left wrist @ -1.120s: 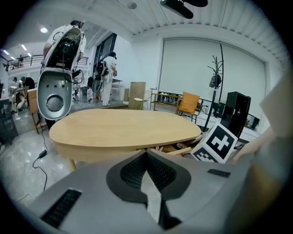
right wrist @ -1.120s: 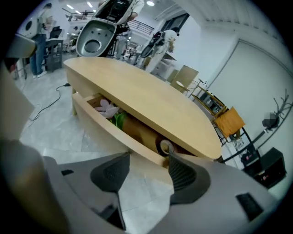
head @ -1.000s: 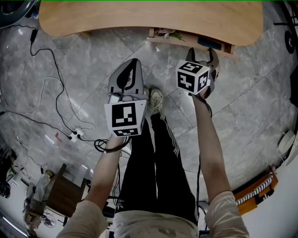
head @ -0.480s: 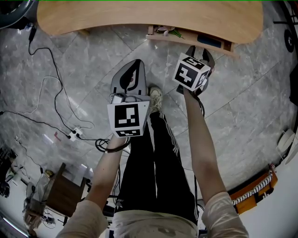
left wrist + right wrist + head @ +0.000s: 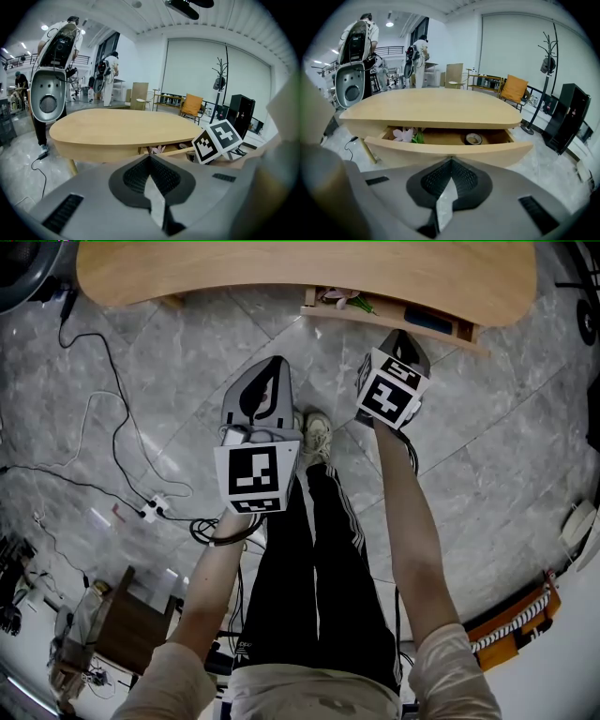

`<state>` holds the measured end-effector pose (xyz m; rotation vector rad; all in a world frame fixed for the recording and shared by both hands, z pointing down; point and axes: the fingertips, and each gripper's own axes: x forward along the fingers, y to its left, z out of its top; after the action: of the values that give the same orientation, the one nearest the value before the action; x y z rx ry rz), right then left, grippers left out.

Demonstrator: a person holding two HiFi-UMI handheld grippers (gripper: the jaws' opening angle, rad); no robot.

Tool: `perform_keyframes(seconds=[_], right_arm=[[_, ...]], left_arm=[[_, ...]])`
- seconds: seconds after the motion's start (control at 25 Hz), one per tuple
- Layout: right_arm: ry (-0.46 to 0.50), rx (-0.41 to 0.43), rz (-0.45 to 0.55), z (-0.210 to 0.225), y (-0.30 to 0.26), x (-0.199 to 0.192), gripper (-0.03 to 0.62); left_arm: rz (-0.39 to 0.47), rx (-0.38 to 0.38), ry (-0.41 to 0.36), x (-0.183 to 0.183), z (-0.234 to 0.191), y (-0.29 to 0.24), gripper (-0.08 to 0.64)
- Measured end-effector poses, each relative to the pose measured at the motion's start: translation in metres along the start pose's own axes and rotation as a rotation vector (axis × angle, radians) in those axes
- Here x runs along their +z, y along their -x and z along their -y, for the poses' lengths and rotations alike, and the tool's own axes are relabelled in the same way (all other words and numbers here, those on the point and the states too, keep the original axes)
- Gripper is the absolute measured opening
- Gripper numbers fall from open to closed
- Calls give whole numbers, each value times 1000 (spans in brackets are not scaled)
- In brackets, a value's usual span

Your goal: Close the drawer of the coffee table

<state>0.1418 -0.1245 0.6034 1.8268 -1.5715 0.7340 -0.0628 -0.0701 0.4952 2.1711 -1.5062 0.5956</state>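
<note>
The wooden coffee table (image 5: 281, 273) lies across the top of the head view. Its drawer (image 5: 394, 320) stands pulled out under the right part of the top. In the right gripper view the drawer front (image 5: 450, 152) is just ahead, with a pink flower (image 5: 404, 135) and a tape roll (image 5: 473, 138) inside. My right gripper (image 5: 405, 336) hovers just short of the drawer front; its jaws have just been closing and now meet, with nothing between them (image 5: 451, 161). My left gripper (image 5: 270, 367) hangs over the floor to the left, shut and empty (image 5: 150, 157).
Cables (image 5: 112, 427) and a power strip (image 5: 150, 512) trail over the grey tiled floor at the left. A small wooden stool (image 5: 127, 624) stands at the lower left. The person's shoe (image 5: 316, 437) is between the grippers. People (image 5: 419, 61) and a coat stand (image 5: 546, 70) are beyond the table.
The right gripper's jaws went from wide open to shut, and the gripper rolled and edged a little closer to the drawer front. The left gripper stayed where it was.
</note>
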Motion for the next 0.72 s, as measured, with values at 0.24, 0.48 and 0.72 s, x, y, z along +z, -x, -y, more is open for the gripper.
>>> perform_keyframes(seconds=[0.24,0.48,0.72], right_arm=[[63,16,12,-1,0,1,6],[68,38,30,-1,4,4,6],[61,61,57,-1,1,8,6]], left_arm=[[-5,-8,7,-2,2,-2,8],[-9,-29,3,-1,8,-6,8],[-11,-38,3,1,10,-15,8]])
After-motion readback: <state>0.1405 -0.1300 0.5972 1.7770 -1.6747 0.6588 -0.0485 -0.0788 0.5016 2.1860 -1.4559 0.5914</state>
